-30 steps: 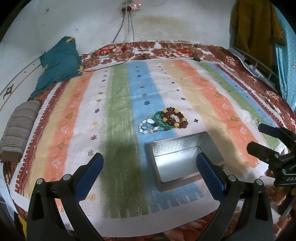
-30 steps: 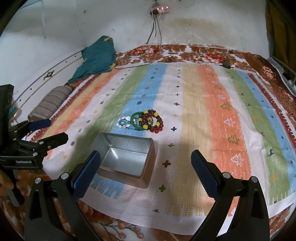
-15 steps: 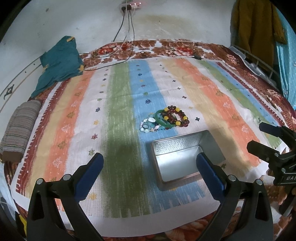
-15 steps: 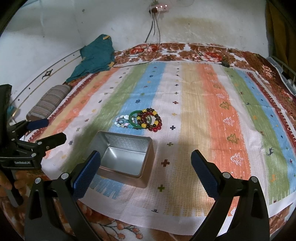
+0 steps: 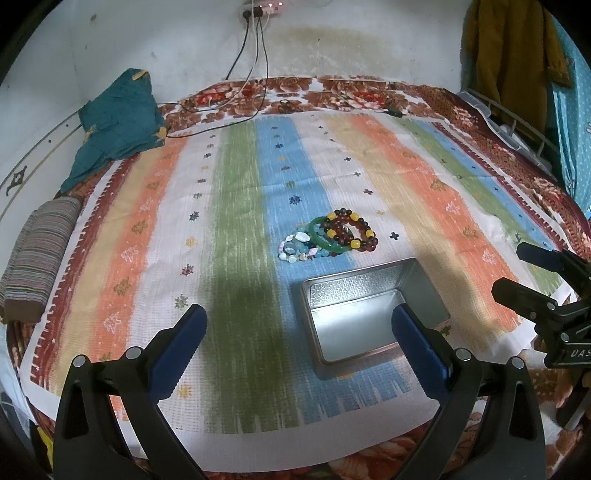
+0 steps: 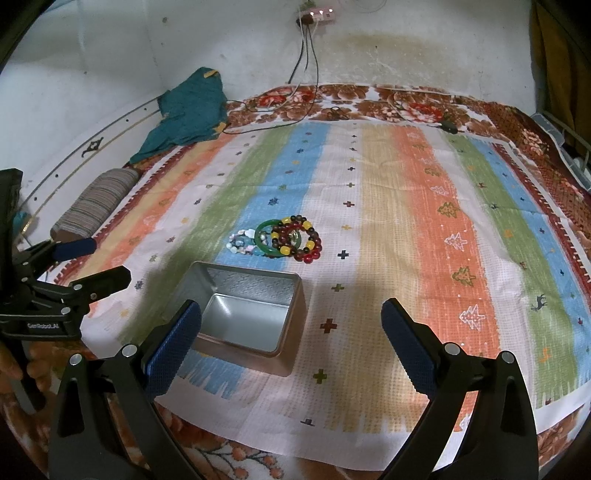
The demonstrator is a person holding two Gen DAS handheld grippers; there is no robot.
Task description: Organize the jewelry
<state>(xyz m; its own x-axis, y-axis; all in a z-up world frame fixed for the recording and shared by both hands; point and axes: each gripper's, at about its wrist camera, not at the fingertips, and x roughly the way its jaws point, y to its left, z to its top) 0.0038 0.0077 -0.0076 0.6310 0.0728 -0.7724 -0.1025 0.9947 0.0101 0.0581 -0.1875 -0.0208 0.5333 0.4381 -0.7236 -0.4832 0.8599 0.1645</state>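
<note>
Bracelets lie in a small overlapping cluster on the striped cloth (image 5: pixel 240 206), straight ahead of both tongs and beyond the tin: a beaded bracelet of dark red and yellow beads (image 5: pixel 351 232) (image 6: pixel 297 240), a green bangle (image 5: pixel 325 240) (image 6: pixel 266 238) partly under it, and a pale bracelet of mixed stones (image 5: pixel 295 249) (image 6: pixel 242 242) touching the bangle on its left. None of them is held.

Between the cluster and the tongs sits an open metal tin (image 5: pixel 369 317) (image 6: pixel 247 314), unlidded; it stands directly in the path from either pair of tongs to the jewelry. For the left tongs (image 5: pixel 299 347) it lies ahead and toward the right finger, whose tip overlaps its near corner in view. For the right tongs (image 6: pixel 291 343) it lies ahead and toward the left finger.

Both tongs are spread wide with nothing between their blue pads, hovering over the near edge of the cloth, well apart from the bracelets.

Farther out, the cloth covers a floral bedspread (image 6: pixel 406 103). Far ahead to the left are a teal garment (image 5: pixel 118 122) (image 6: pixel 192 107) and a striped roll (image 5: pixel 37 254) (image 6: pixel 96 206); cables (image 5: pixel 255 55) run down the wall from a power strip (image 6: pixel 317 14).
</note>
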